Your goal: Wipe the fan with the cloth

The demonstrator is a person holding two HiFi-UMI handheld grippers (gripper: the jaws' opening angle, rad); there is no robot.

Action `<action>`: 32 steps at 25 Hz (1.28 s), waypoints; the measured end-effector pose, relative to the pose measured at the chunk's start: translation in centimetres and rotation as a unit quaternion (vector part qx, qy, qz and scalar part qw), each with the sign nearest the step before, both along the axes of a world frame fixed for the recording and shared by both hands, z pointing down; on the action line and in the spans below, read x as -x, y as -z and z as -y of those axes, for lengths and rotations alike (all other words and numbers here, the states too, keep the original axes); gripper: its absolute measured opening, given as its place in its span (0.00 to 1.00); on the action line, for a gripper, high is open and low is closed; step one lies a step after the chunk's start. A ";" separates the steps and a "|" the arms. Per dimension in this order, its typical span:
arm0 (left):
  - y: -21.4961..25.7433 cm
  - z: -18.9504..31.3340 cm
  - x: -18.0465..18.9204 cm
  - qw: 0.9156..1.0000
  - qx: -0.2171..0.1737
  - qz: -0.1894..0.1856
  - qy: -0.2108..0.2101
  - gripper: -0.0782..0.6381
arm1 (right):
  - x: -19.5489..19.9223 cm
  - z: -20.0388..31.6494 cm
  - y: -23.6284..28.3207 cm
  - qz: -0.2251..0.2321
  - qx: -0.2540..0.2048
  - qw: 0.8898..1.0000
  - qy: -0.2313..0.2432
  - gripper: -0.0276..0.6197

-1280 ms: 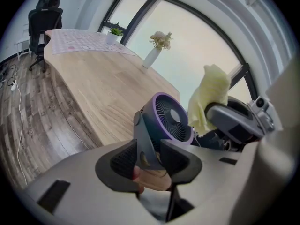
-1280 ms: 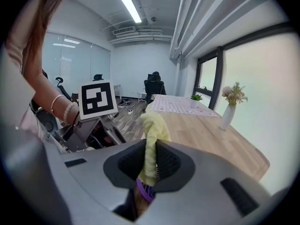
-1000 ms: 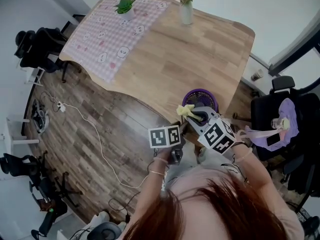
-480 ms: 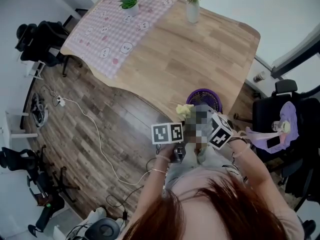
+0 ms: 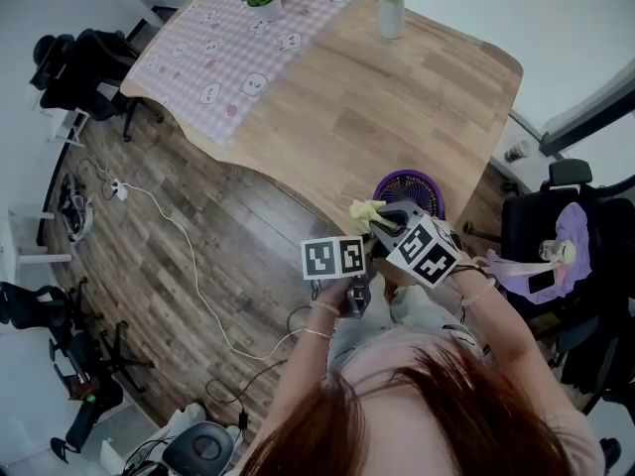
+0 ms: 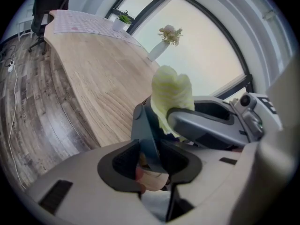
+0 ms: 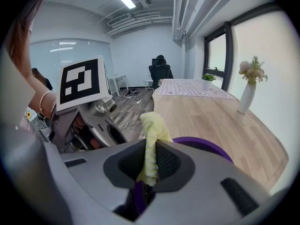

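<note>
Your right gripper (image 7: 150, 165) pinches the yellow cloth (image 7: 153, 125) just beside the purple fan (image 5: 409, 188). Your left gripper (image 6: 152, 142) clamps a dark stem (image 6: 144, 125). Wiping looks barely begun.

Behind the right gripper (image 5: 385, 223) the fan (image 5: 407, 186) shows only a purple arc, and the grey-blue piece (image 6: 144, 125) clamped in the left gripper (image 6: 151, 154) beside it cannot be identified.

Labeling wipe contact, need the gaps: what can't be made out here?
Base of the fan: head view, covered by the right gripper.
Whether the cloth touches the fan: too small in head view; gripper bodies block it in both gripper views.
The dark piece between the left gripper jaws: left gripper view, backlit, cannot identify.
</note>
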State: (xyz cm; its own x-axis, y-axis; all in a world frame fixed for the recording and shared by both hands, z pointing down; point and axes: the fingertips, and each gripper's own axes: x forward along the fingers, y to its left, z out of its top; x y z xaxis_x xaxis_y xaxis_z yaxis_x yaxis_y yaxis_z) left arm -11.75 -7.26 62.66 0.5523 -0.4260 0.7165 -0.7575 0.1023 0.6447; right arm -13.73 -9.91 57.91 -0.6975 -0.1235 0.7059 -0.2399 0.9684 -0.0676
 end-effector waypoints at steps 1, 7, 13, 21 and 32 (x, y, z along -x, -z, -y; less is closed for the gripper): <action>0.0 0.0 0.0 1.000 0.000 0.000 0.000 0.29 | 0.0 0.0 0.0 -0.002 0.001 1.000 -0.001 0.11; 0.1 -0.2 -0.1 1.000 -0.002 0.004 -0.006 0.29 | 0.2 0.2 -0.1 -0.009 -0.005 1.000 -0.010 0.11; 0.0 0.0 0.1 1.000 0.003 0.003 -0.002 0.29 | 0.6 1.0 -0.3 -0.010 -0.008 1.000 -0.026 0.11; -0.2 -0.2 0.0 1.000 0.010 -0.002 0.002 0.29 | 0.9 1.5 -0.4 -0.012 0.001 0.999 -0.044 0.11; -0.3 -0.1 0.0 1.000 0.010 0.006 0.005 0.28 | 1.4 2.5 -0.7 -0.016 0.001 0.998 -0.059 0.11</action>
